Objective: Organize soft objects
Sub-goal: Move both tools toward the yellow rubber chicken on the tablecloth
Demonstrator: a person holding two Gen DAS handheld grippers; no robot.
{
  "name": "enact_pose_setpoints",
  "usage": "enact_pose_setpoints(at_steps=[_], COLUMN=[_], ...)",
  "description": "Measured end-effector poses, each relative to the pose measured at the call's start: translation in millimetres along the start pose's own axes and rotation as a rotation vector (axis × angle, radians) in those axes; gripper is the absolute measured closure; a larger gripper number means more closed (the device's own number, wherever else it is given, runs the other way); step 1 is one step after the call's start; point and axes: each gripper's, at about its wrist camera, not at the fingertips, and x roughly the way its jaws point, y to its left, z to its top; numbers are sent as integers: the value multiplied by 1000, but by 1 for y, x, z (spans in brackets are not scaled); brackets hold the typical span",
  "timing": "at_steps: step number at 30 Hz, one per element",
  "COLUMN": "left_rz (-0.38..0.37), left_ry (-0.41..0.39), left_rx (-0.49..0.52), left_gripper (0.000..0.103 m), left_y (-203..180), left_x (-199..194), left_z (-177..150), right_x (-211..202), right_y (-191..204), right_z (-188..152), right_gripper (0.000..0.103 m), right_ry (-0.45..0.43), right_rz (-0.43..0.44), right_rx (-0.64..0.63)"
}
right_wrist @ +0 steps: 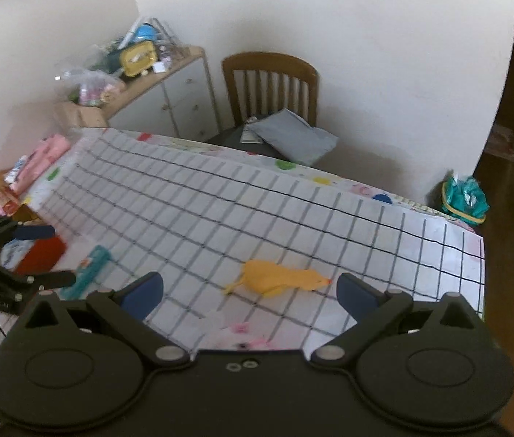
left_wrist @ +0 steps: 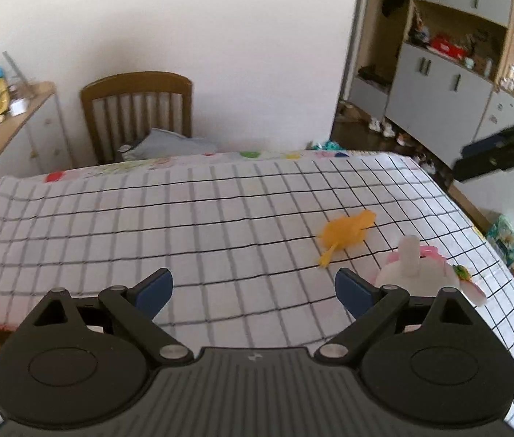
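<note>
Yellow rubber chicken toy lies flat on the grid-checked table toward its right edge, with a white-and-pink plush toy just beside it, nearer the front edge. Left claw hangs over the table with jaws spread wide and empty; right claw is also spread wide, nothing between the pads, chicken just beyond the tips. A teal packet and a red pack sit at the left edge; wooden chair stands past the far edge.
</note>
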Motion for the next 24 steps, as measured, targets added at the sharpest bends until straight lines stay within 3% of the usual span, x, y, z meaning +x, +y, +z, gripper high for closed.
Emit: enact_pose_setpoints(at_steps=[10,12,19,24], left_rz=[2,-8,-65,-104], left_ry=[47,57,93,116], left_rx=[58,57,49,51], left_gripper=[6,6,6,7], left_y=[-27,-28,-40,-54], left_x=[84,100,149,177], left_z=[19,21,29,32], right_x=[69,81,114,139], right_y=[-50,-56,-62,-58], right_z=[5,4,-4,-9], right_gripper=[8,21,24,25], right_ry=[75,93,186,225], right_rz=[0,13,81,99], right_rx=[107,108,-157,-255])
